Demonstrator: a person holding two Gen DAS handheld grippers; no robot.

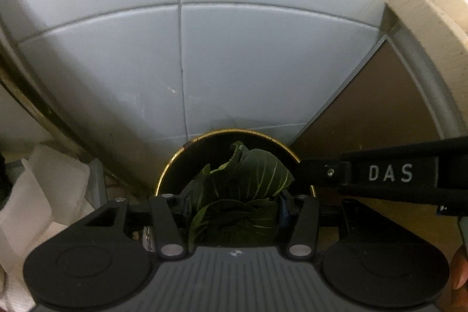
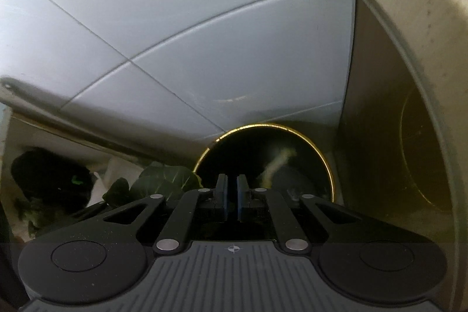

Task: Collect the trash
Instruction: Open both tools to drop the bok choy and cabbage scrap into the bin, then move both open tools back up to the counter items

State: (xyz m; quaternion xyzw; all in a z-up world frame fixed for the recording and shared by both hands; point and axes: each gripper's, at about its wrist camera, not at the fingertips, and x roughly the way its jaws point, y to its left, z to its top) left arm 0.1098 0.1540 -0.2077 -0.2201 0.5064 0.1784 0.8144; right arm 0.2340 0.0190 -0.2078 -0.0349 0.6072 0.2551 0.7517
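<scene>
Veined green leaves (image 1: 242, 195) clamped in left tongs (image 1: 234, 206) over round gold-rimmed bin (image 1: 172, 163).

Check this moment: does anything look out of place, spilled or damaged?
Nothing looks damaged or spilled. The left gripper holds dark green leaves over the gold-rimmed black bin; crumpled white paper lies beside it, uncollected.

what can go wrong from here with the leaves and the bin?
1. The leaves bulge wider than the left claw; some may catch the gold rim of the bin and drop outside.
2. The right claw, nearly closed and empty, crowds the same opening; the two could collide.
</scene>
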